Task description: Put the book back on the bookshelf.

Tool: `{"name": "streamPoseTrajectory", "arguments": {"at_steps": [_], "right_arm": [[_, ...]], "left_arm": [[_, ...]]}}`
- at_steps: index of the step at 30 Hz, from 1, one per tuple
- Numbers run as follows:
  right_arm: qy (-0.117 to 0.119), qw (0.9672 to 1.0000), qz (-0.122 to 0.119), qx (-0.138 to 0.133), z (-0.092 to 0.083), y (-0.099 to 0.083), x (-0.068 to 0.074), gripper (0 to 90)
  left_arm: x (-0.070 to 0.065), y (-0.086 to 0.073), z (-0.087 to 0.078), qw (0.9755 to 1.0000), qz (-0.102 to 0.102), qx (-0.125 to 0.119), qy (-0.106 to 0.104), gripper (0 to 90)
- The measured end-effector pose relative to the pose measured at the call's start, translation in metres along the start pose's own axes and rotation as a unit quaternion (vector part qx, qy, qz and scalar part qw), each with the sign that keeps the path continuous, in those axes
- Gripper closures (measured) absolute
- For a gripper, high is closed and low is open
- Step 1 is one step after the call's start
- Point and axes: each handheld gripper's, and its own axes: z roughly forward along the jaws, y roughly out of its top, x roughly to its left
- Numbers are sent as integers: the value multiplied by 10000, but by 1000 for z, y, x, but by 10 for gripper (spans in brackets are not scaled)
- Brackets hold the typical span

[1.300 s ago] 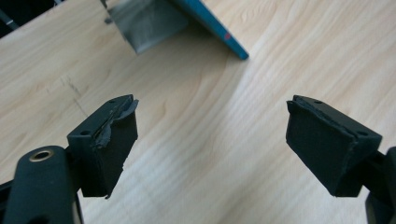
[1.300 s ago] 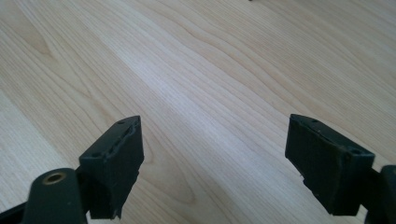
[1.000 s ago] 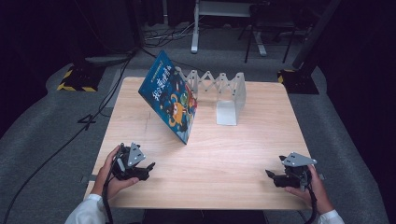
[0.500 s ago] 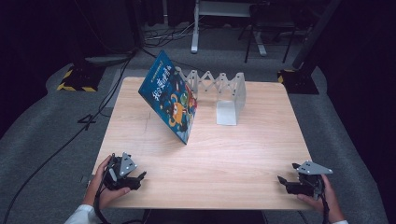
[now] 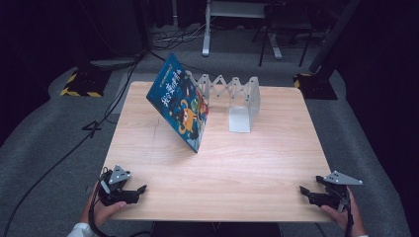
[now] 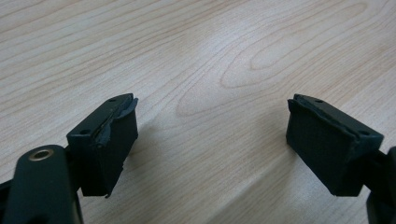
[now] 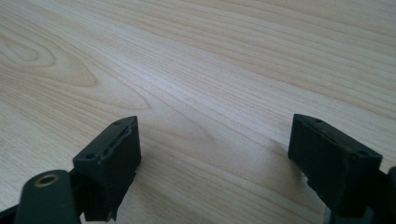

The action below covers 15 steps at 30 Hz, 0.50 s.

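High view: book (image 5: 181,108) near the table's (image 5: 257,163) far edge leans tilted against the rack (image 5: 237,96), long axis running far-left to near-right. Left gripper (image 5: 141,189) and right gripper (image 5: 302,190), at the near corners, gape empty; the right's jaws have just been opening.

We see the near half of the worktop (image 5: 247,177) lying bare between our left gripper (image 5: 136,191) at its seven o'clock corner and our right gripper (image 5: 307,193) at five o'clock, so either could sweep across it freely. Toward eleven o'clock the blue picture book (image 5: 180,106) stands tilted, its top leaning to the far left, and blocks the way; just behind it, toward twelve and one o'clock, the white accordion rack (image 5: 237,98) closes off the far middle. Bare wood runs along the worktop's nine and three o'clock sides, past both obstacles, and ahead of each gripper's spread fingers (image 6: 109,140).
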Motion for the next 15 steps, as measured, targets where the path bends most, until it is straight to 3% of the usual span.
{"name": "streamPoseTrajectory", "arguments": {"at_steps": [15], "right_arm": [[-27, 10000, 23, 5, 0, 0, 0, 174]], "left_arm": [[-1, 1, 1, 10000, -24, 20, -7, 164]]}}
